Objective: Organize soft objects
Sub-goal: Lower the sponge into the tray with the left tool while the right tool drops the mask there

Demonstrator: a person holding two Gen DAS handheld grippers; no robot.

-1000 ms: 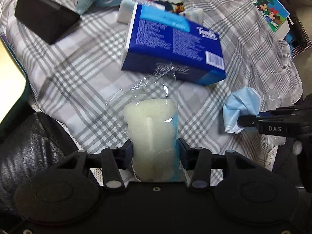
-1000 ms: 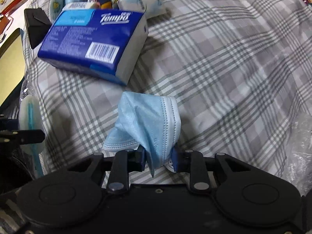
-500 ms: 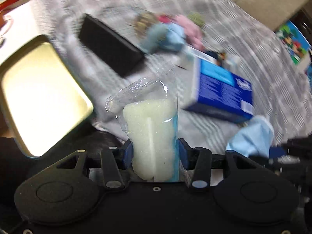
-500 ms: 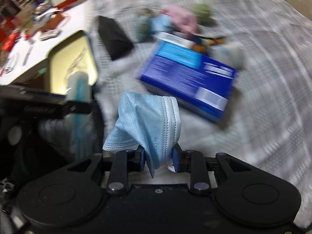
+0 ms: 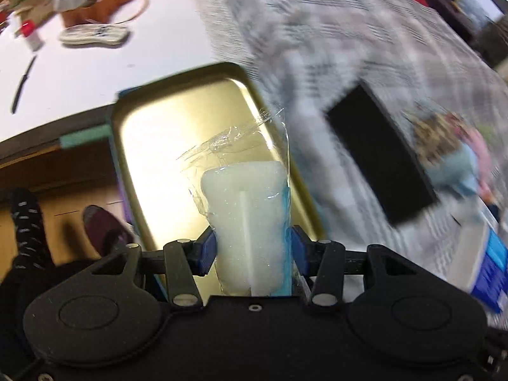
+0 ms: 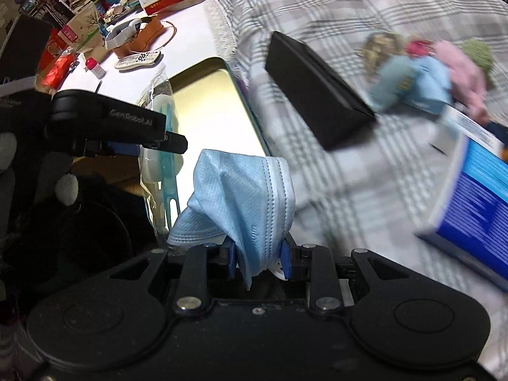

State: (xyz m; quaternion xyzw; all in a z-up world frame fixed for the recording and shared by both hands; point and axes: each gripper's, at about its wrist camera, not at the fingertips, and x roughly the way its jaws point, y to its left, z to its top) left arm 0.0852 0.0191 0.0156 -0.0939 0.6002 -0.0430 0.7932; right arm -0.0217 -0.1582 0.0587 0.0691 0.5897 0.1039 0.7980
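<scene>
Motion blur, tray (image 5: 177, 133) glare

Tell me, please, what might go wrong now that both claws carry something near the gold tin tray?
1. The left claw pinches only the lower end of the white sponge in its clear plastic wrapper; the slick film could slip.
2. The crumpled light blue face mask hangs from the right claw by a fold and might drop short of the gold tin tray.
3. In the right wrist view the left claw sits just beside the mask, so the two could collide over the tray.
</scene>
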